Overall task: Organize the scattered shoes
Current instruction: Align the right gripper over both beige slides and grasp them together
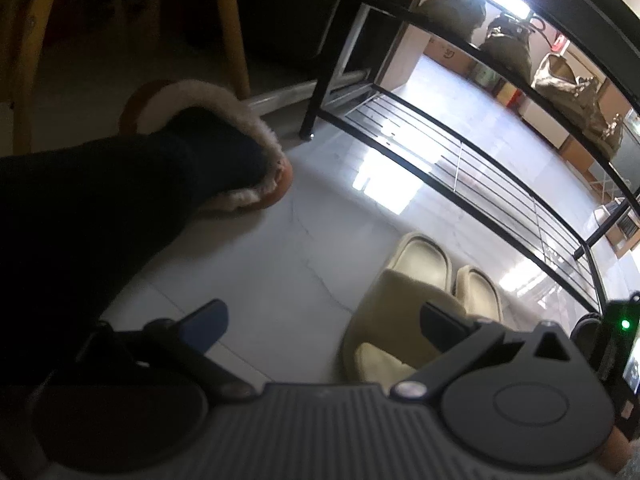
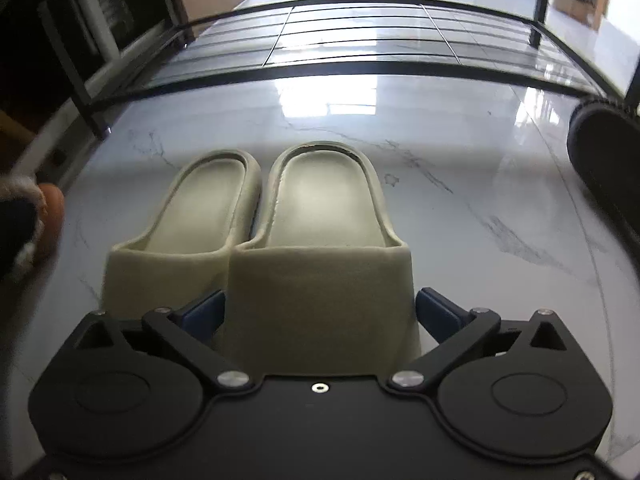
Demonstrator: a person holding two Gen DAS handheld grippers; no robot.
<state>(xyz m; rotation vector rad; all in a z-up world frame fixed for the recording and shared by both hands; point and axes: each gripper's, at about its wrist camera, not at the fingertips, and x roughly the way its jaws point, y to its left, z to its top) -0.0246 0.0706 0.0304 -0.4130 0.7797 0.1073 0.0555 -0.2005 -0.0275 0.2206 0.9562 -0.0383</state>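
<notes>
Two beige slide slippers lie side by side on the marble floor, toes toward me. My right gripper (image 2: 320, 312) is open, its fingers straddling the front band of the right slipper (image 2: 324, 280), one on each side; the left slipper (image 2: 192, 240) lies just outside. In the left wrist view the same pair (image 1: 404, 300) sits at lower right. My left gripper (image 1: 324, 320) is open over bare floor, its right finger in front of the slipper's band. The black wire shoe rack (image 2: 360, 36) stands just beyond the pair, and I see nothing on its bottom shelf (image 1: 460, 160).
A person's dark-trousered leg in a brown fleece-lined slipper (image 1: 240, 152) stands left of the pair. Olive bags (image 1: 508, 44) sit on an upper rack shelf. A black rounded object (image 2: 600, 160) lies at the right. A yellow wooden leg (image 1: 232, 28) rises behind.
</notes>
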